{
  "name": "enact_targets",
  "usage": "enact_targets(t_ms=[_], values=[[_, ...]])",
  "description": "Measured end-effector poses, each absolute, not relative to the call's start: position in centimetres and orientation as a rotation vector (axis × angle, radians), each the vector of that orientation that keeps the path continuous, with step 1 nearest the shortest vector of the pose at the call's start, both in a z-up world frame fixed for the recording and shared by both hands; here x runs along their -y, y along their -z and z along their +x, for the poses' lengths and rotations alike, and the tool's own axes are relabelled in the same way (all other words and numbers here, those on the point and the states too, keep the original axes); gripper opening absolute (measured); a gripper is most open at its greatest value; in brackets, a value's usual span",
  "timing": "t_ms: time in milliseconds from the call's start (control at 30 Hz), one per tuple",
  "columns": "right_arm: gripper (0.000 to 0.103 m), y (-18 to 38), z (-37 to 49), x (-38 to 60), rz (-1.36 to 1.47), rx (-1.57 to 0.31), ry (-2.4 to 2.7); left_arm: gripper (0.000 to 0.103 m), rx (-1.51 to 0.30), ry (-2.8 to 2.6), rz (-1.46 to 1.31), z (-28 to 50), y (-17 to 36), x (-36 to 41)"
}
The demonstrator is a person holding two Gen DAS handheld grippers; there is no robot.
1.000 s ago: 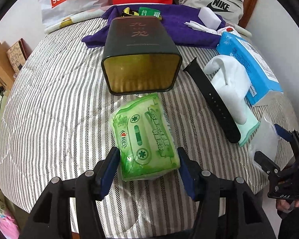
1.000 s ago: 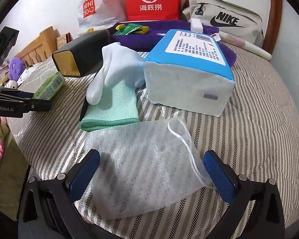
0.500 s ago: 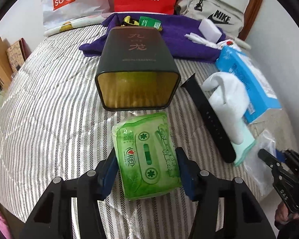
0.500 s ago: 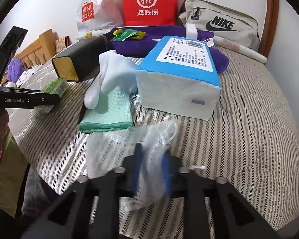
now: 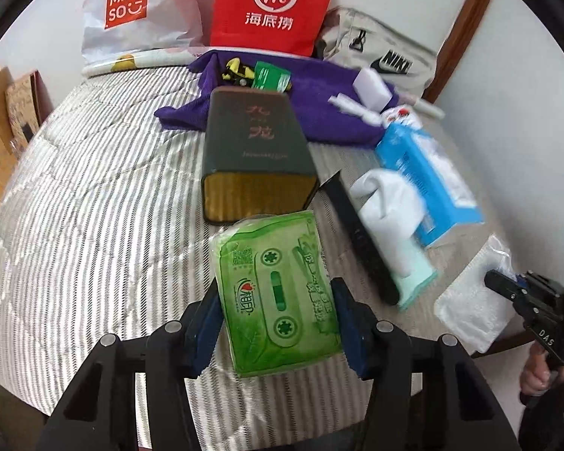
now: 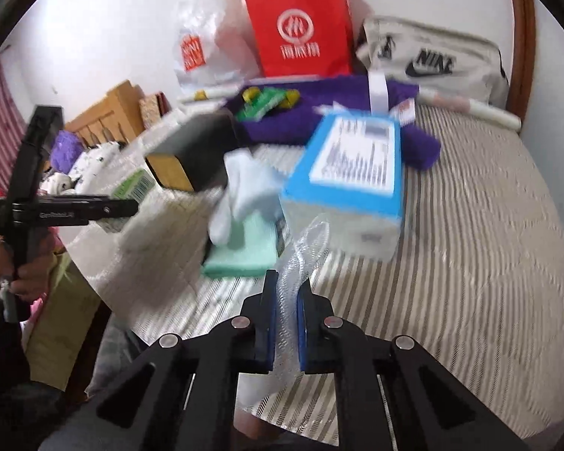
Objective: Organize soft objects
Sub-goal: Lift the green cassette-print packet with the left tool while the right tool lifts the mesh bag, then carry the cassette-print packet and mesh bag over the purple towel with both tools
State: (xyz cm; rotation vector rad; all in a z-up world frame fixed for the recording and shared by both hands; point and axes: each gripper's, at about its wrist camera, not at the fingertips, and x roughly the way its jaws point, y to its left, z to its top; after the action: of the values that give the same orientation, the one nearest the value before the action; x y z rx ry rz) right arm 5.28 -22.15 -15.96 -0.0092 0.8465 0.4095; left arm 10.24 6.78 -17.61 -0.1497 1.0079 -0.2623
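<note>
Left hand-held gripper [image 5: 276, 323]: we see its two fingers squeezed on the sides of the green tissue pack [image 5: 278, 289].
Green tissue pack: between the fingers, its far end just in front of the dark box [image 5: 255, 161].
Right hand-held gripper [image 6: 286, 323]: nearly closed, pinching the clear plastic bag [image 6: 306, 248].
Clear plastic bag: sticks up between the fingers, just before the blue tissue box [image 6: 351, 173].
Bed [image 6: 488, 244]: striped, under everything.

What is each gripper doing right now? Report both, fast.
Left gripper: shut on the green tissue pack, fingers against both its sides.
Right gripper: shut on the clear mesh bag, pinched between its fingers.
</note>
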Motion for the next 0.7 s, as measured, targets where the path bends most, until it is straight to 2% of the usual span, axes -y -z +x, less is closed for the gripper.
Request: enact_targets(t_ms=[333, 700], values=[[0.009, 9.9, 8.2, 23.0, 0.023, -0.697, -0.441, 0.053, -0.961, 0.298, -0.180, 11.6, 13.7, -7.2], [0.009, 8.5, 14.0, 22.1, 0.010, -0.679, -0.460, 0.053, -0.917, 0.289, -0.194, 16.1, 10.5, -7.1]])
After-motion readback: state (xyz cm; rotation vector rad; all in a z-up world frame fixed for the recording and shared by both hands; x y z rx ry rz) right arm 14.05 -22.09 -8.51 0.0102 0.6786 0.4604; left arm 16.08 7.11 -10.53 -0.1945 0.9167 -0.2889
